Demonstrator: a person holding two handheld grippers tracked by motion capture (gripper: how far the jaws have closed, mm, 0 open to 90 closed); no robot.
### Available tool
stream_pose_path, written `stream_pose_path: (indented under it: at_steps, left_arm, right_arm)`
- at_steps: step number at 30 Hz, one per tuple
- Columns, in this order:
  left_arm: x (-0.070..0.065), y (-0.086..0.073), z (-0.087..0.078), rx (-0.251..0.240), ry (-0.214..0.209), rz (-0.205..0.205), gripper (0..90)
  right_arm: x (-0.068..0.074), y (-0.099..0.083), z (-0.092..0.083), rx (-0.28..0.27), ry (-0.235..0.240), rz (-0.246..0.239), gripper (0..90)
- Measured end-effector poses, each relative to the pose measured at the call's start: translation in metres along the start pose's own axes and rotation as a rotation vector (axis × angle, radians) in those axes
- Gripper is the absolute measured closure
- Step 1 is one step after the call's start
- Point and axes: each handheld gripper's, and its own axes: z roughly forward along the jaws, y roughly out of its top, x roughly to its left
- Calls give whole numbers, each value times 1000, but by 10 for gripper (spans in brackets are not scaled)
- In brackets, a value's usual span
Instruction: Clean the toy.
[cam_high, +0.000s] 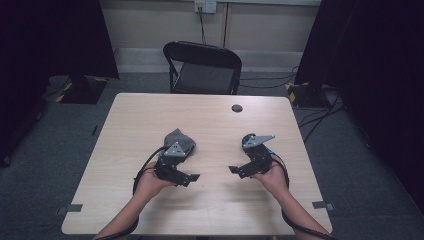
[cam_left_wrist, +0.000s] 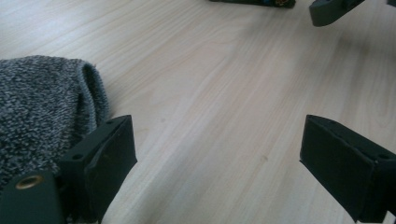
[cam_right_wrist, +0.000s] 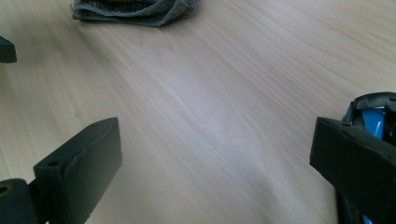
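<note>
A pale wood-grain table with rounded corners is seen from the high view, standing on grey carpet. A small round dark cap is set into the tabletop near its far edge. Beyond the far edge a black folding chair faces the table. Dark curtains hang at either side of the room, and cables trail across the floor at the right. A wall socket is mounted on the light back wall.

A grey knitted cloth, crumpled, lies on the tabletop left of centre. The left gripper is held low over the table just beside the cloth; in the left gripper view its jaws are spread wide with only bare wood between them, and the cloth lies against the outer side of one jaw.

The right gripper is held over the right half of the table, well apart from the cloth. Its jaws are likewise spread wide, with nothing between them. A blue part is seen behind one jaw.
</note>
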Motion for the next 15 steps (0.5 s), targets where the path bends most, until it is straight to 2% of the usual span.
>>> stream_pose_path:
  at_steps: [4, 5, 15]
  left_arm:
    - [-2, -1, -2, 0, -12, 11, 100]
    - [-2, -3, -3, -6, -17, 3, 100]
    - [-4, -9, -6, -5, -15, 18, 101]
  right_arm:
    - [1, -3, 0, 3, 9, 0, 16]
    - [1, -4, 0, 3, 12, -1, 16]
    - [3, -14, -2, 2, 23, 5, 16]
